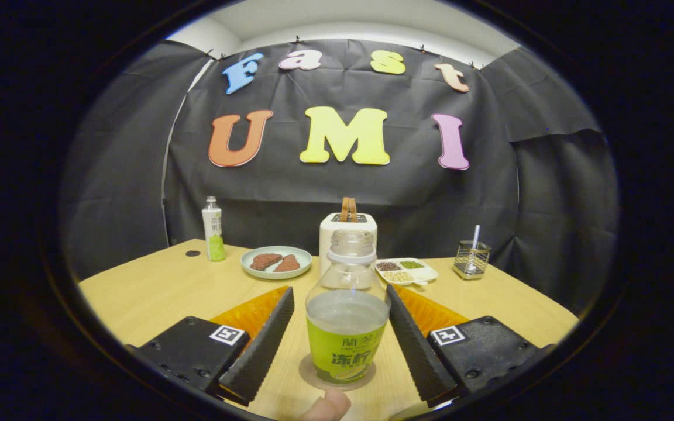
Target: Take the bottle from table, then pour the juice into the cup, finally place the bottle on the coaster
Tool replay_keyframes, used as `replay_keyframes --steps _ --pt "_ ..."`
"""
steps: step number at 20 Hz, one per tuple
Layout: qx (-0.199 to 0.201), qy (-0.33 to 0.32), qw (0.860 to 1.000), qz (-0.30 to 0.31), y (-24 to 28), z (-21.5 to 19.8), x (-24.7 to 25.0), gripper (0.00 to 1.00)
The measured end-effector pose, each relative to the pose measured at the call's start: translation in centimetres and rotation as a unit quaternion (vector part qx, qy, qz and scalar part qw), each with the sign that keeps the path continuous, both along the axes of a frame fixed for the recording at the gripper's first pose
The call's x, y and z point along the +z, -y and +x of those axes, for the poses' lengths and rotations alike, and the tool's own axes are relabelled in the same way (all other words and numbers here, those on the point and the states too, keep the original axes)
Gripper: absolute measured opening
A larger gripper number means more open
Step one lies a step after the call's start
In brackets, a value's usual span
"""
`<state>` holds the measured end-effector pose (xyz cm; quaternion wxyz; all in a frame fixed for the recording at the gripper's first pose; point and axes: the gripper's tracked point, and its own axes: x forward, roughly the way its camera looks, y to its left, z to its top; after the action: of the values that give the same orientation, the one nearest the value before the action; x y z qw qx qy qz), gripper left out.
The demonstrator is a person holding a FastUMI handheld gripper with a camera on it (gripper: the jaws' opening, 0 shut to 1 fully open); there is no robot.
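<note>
2 fingers of the gripper (343,345) stand spread apart, with the bottle (347,310) upright between them. A visible gap separates the left finger from the bottle; the right finger sits close against the bottle's side, though whether it touches cannot be told. The bottle is uncapped, part full of pale liquid, with a green label round its lower half. It stands on a round coaster (308,374) on the wooden table (155,292). Just in front of the coaster, a fingertip (328,406) pokes into view.

Beyond the bottle, a white toaster (366,225) holds 2 slices of bread (348,209) in its slot. Left of the toaster sits a pale green plate (249,266) carrying 2 brown pieces of food. Further left stands 1 capped second bottle (213,229) with a green base. Right of the toaster lies a small divided tray (425,273) of grains, and beyond that a wire holder (471,259) with a utensil standing in it.
</note>
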<state>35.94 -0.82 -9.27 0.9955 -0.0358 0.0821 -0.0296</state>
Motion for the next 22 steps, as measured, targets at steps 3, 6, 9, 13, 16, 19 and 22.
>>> replay_keyframes --steps 3,6,9,13,16,19,22 --pt "0.000 0.009 1.000 0.022 0.0 -1.0 0.8 1.00" --pt "-0.003 0.016 1.000 0.025 0.2 -2.6 1.9 1.00" --pt "0.008 0.035 0.999 0.031 -0.4 -4.8 3.8 1.00" --pt "0.004 0.059 0.998 0.031 -0.7 -8.7 6.4 1.00" --pt "0.004 0.061 0.998 0.011 -0.8 -12.1 7.6 1.00" --pt "0.003 0.051 0.999 0.016 -1.1 -15.8 8.2 1.00" --pt "-0.020 0.029 0.999 -0.009 -0.7 -19.7 8.0 1.00"
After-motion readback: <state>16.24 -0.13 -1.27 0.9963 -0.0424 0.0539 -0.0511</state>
